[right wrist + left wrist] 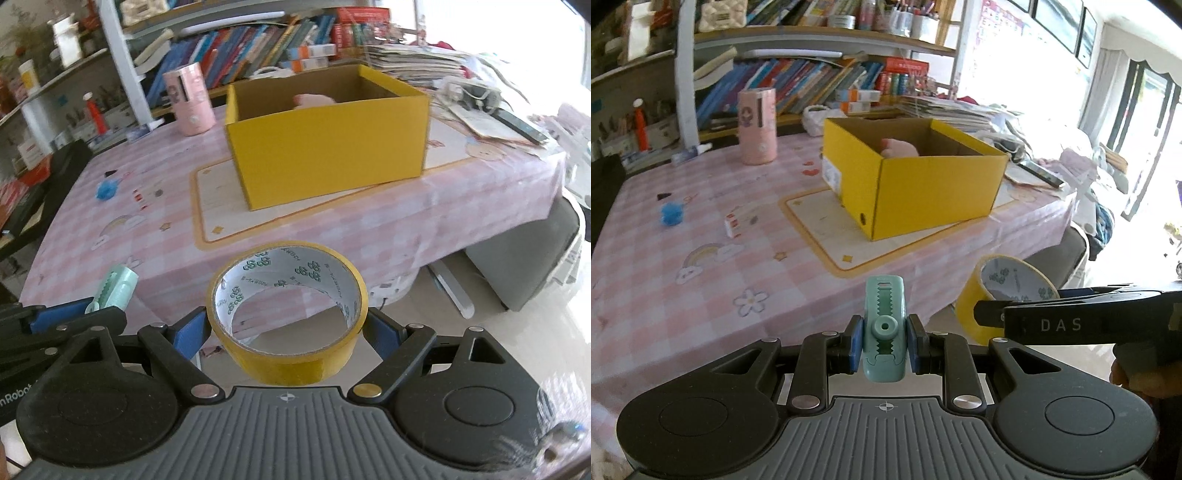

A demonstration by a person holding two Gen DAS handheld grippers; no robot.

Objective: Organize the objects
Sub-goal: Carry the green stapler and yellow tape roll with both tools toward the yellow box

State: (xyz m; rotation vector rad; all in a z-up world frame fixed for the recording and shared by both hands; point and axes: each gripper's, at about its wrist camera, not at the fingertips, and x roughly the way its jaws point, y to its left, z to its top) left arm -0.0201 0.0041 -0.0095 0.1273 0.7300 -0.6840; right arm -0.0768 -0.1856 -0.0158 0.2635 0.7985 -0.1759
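The surface [701, 258], under a pink checked cloth, carried the open yellow box [923, 184], which stood on a placemat [820, 236] near the far right side. Something pink [899, 147] already lay inside the box; what it was could not be told. Behind and left of the box stood a pink cylinder [758, 125], and well to the left a small blue thing [671, 213] and a small white-and-red item [733, 223] lay loose on the cloth.

Both grippers hung off the near edge of the surface, each loaded. The right gripper [286, 328] had its jaws clenched on the outer sides of a yellow tape roll [288, 314], its hole tilted toward the camera. The left gripper [884, 341] had its jaws pressed against the flanks of a small green clip [884, 328] that pointed forward toward the box. The two sat near each other, the left gripper just to the left of the roll.

The step in hand appeared to be the carry: two objects picked up and not yet delivered. The next move likely called for lifting both clear of the near wall, going over the box's open top one after the other so the grippers did not collide, then releasing each inside, beside the pink thing. The loose items on the left remained to be gathered.
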